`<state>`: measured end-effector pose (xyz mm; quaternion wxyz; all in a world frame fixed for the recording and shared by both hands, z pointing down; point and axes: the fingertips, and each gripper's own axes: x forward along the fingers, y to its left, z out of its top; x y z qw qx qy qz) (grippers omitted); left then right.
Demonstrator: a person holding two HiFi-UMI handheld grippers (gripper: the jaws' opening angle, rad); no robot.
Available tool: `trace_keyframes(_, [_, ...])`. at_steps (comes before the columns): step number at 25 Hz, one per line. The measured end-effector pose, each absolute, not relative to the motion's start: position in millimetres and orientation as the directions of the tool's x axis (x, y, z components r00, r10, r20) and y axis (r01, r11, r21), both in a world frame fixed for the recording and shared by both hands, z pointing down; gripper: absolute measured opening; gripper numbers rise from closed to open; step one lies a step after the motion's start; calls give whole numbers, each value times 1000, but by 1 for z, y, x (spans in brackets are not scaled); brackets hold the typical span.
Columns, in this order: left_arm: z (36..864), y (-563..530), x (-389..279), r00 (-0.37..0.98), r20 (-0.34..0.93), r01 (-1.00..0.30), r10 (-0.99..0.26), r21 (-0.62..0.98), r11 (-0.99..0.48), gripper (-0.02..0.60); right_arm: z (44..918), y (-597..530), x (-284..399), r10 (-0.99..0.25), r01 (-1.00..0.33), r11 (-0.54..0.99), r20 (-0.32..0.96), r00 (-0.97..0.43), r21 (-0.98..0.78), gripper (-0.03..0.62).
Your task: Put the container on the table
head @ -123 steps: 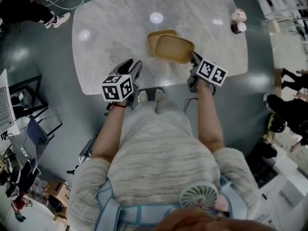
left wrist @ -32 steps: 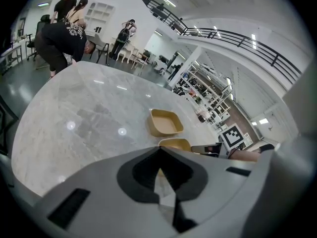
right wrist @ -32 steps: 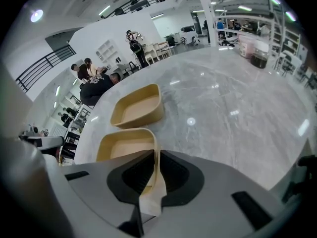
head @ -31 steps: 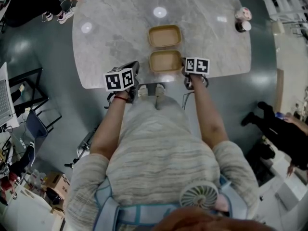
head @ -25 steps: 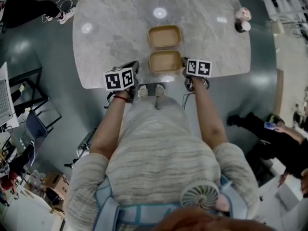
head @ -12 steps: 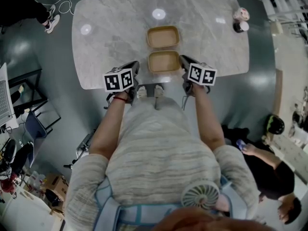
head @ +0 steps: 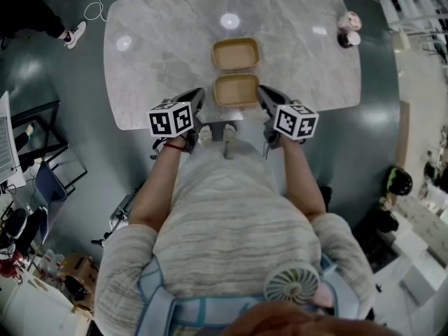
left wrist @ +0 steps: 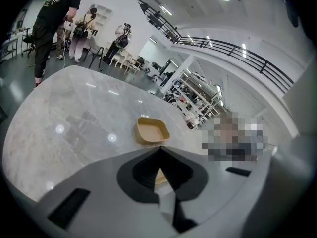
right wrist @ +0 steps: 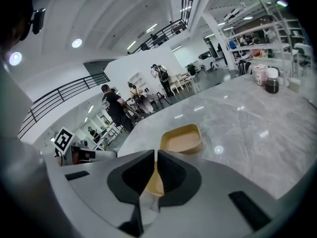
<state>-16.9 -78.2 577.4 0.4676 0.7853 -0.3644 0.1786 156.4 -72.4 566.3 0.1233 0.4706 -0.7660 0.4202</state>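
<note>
Two tan containers lie on the marble table [head: 161, 47], one behind the other: the far container [head: 235, 53] and the near container [head: 236, 90] by the table's front edge. My left gripper [head: 198, 98] hangs shut and empty just left of the near one. On the other side, my right gripper [head: 262, 93] is lifted off the container's right rim, jaws together, holding nothing. In the left gripper view the far container [left wrist: 151, 131] shows beyond the shut jaws of the left gripper [left wrist: 159, 150]. The right gripper view shows the far container [right wrist: 182, 139] past the right gripper [right wrist: 155, 152], with a sliver of the near container [right wrist: 154, 182] under it.
Two cups [head: 346, 30] stand at the table's back right corner, also in the right gripper view as cups [right wrist: 265, 78]. People stand and sit beyond the table's far end. A chair and a laptop [head: 5, 145] are on the floor side at the left.
The container that my right gripper held tilted over the other one now lies flat on the table. Over the last second the right gripper rose and drew back from its right rim. The left gripper stayed.
</note>
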Motion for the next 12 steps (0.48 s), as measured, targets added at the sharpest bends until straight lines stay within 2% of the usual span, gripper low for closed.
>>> trace_keyframes(12, [558, -65, -1, 708, 582, -704, -400, 623, -341, 3, 547, -52, 137, -607, -796, 254, 550, -573, -549, 17])
